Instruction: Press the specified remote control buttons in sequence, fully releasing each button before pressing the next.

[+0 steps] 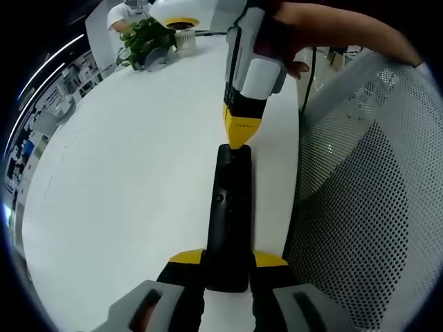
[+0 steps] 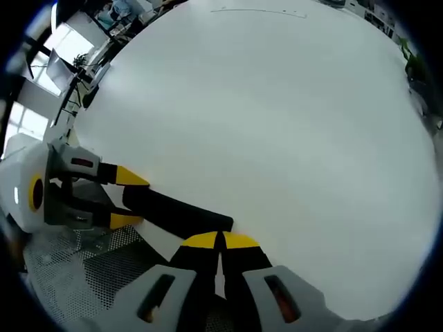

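in the left gripper view the left gripper is clamping the near end of the black remote control, its yellow-tipped jaws sitting one on each side of the body. the remote is lying flat and running straight away from the camera along the right edge of the white table. at its far end the right gripper is coming down from above, held by a person's hand, with its yellow tips drawn together into a narrow point that is resting on or just at the remote's top end; i cannot tell whether a button is being pushed.

in the right gripper view the right gripper is showing its jaws closed together with nothing between them, the tips sitting right at the end of the remote. the left gripper is gripping the other end from the left.

a white perforated mesh chair is standing just beside the table edge. well away on the far side of the table, a green potted plant is sitting next to a round yellow-ringed object.
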A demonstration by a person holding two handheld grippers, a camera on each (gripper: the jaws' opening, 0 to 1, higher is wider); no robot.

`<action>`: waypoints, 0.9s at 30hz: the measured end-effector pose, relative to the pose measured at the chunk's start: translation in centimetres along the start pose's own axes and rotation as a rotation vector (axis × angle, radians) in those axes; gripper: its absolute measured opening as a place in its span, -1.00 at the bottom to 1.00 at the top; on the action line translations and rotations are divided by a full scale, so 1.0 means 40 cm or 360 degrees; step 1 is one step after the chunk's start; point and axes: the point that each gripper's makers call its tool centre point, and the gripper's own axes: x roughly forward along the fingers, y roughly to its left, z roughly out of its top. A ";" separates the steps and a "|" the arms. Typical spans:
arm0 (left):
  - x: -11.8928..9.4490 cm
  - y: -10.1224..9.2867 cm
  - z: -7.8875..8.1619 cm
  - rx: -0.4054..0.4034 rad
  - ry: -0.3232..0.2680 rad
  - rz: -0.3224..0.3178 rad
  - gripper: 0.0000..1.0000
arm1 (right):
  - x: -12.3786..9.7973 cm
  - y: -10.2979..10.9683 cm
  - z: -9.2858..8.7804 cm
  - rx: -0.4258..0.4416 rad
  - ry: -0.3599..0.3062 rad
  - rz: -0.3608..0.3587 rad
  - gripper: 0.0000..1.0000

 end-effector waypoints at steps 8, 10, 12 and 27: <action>0.000 0.001 0.000 0.0000 -0.0007 0.0001 -0.51 | -0.003 -0.004 -0.001 0.0030 0.0010 0.0014 -1.00; 0.000 0.001 0.001 0.0002 -0.0006 0.0002 -0.51 | -0.005 -0.005 -0.002 0.0067 0.0008 0.0038 -1.00; 0.000 0.001 0.001 0.0001 -0.0006 0.0003 -0.51 | -0.004 -0.006 -0.001 0.0091 0.0005 0.0052 -1.00; 0.000 0.000 0.002 0.0011 -0.0006 0.0003 -0.51 | -0.005 0.017 0.008 0.0082 -0.0019 0.0112 -1.00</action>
